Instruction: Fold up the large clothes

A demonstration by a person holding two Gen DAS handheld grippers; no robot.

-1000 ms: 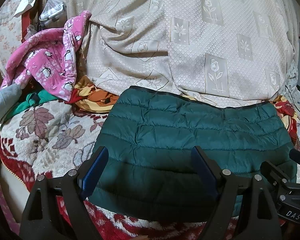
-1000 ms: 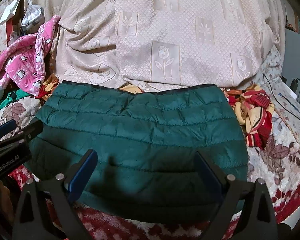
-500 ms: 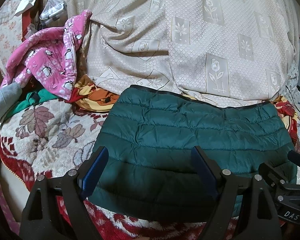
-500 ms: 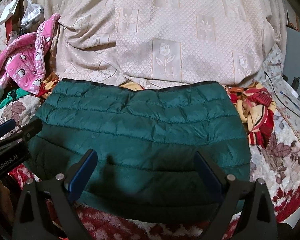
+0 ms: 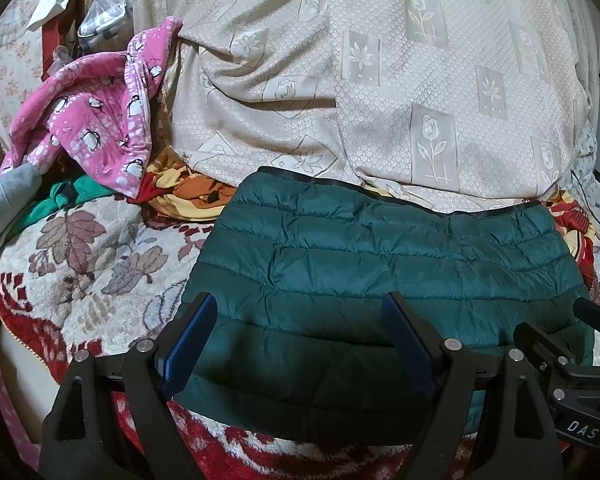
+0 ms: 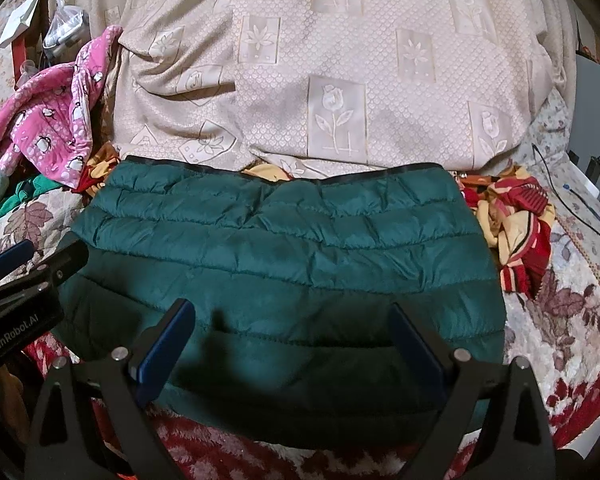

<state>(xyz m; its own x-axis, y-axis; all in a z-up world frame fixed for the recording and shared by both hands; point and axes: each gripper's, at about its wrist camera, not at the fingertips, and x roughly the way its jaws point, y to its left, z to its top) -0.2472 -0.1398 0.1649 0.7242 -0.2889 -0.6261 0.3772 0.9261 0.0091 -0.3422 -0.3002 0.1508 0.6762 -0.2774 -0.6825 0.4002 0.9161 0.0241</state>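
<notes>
A dark green quilted jacket [image 5: 380, 280] [image 6: 284, 264] lies folded into a wide flat rectangle on a leaf-patterned blanket [image 5: 80, 264], its black-trimmed edge at the far side. My left gripper [image 5: 300, 340] hovers open over the jacket's near left part, nothing between its blue pads. My right gripper [image 6: 292, 344] hovers open over the near edge of the jacket, also holding nothing. Each gripper shows at the side of the other's view: the right gripper [image 5: 572, 364] and the left gripper [image 6: 20, 280].
A beige floral cover [image 5: 380, 80] rises behind the jacket. A pink penguin garment [image 5: 96, 120], grey and green clothes lie at the left. A red and yellow cloth [image 6: 516, 228] is bunched at the right, with cables [image 6: 572, 204] beyond it.
Both grippers have shifted slightly; the jacket sits a little lower and nearer in the right wrist view. Both stay open and the jacket has not changed shape.
</notes>
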